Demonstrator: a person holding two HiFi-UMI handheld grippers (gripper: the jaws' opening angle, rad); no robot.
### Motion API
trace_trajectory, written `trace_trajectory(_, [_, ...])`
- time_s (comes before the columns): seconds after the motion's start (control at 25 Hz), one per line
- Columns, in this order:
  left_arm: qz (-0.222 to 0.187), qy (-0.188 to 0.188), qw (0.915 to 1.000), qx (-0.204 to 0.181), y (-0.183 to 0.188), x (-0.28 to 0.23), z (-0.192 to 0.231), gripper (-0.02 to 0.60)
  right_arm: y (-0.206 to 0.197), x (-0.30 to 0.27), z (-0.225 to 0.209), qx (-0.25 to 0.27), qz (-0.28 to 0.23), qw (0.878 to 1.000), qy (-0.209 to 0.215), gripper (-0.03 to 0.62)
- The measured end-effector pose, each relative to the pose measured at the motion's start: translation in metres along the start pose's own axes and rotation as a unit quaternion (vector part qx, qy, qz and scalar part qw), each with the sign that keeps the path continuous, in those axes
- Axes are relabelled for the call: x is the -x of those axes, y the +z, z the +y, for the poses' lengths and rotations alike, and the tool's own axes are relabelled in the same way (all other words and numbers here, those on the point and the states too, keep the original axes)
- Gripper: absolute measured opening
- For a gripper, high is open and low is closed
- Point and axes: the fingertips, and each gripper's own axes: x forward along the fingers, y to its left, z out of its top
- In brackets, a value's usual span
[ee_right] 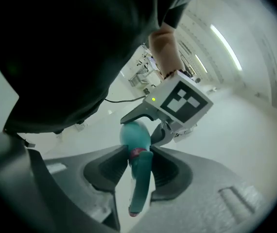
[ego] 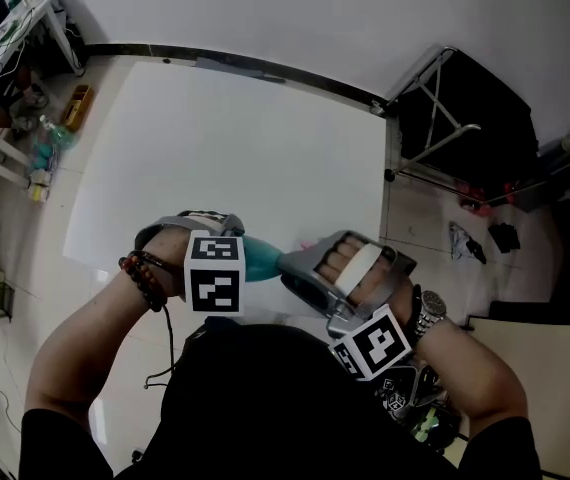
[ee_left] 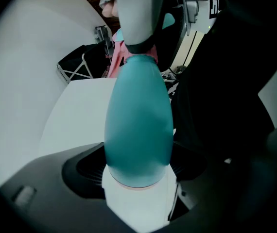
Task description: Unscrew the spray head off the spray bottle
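A teal spray bottle (ego: 261, 256) lies sideways in the air between my two grippers, over the near edge of the white table (ego: 235, 148). My left gripper (ego: 237, 252) is shut on the bottle's round body (ee_left: 138, 125), its jaws pressed against both sides near the base. In the right gripper view the teal spray head (ee_right: 139, 183) with its pink collar (ee_right: 137, 152) sits between the jaws of my right gripper (ee_right: 139, 163), and the pads touch the collar on both sides. The left gripper's marker cube (ee_right: 182, 100) shows behind the bottle.
A black folding stand (ego: 465, 118) is on the floor to the right of the table. A cluttered shelf (ego: 15, 78) lies at the far left. The person's dark clothing fills the bottom of the head view.
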Motion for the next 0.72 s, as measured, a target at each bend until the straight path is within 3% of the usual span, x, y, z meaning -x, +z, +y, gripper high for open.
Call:
trace_trajectory(0.12, [-0.005,0.004,1.0000,-0.007,0.002,0.002,0.000,0.419,-0.002,0.002,0.005,-0.003,-0.001,1.000,0.008,0.127])
trace_trajectory(0.2, [-0.009,0.015,0.9998,-0.011,0.004,0.002,0.001,0.419,-0.003,0.003,0.006,-0.057,-0.012,0.998,0.024,0.151])
trace_trajectory(0.28, [-0.012,0.031,0.9993,-0.018,0.006,0.002,0.004,0.419,-0.001,0.007,0.003,-0.128,-0.031,0.990,0.041,0.233])
trace_trajectory(0.36, [-0.008,0.060,0.9976,-0.033,0.006,0.003,0.011,0.419,-0.002,0.011,-0.004,-0.202,-0.050,0.977,0.055,0.254])
trace_trajectory(0.48, [0.004,0.124,0.9904,-0.061,0.004,0.008,0.026,0.419,-0.008,0.019,-0.019,-0.325,-0.076,0.940,0.071,0.256])
trace_trajectory(0.56, [0.008,0.161,0.9841,-0.075,0.004,0.011,0.033,0.419,-0.013,0.020,-0.021,-0.379,-0.082,0.918,0.080,0.256])
trace_trajectory(0.64, [0.008,0.183,0.9797,-0.083,0.007,0.015,0.036,0.419,-0.017,0.017,-0.016,-0.389,-0.073,0.915,0.081,0.256])
trace_trajectory(0.72, [0.004,0.191,0.9779,-0.084,0.010,0.017,0.038,0.419,-0.019,0.013,-0.011,-0.375,-0.055,0.922,0.079,0.255])
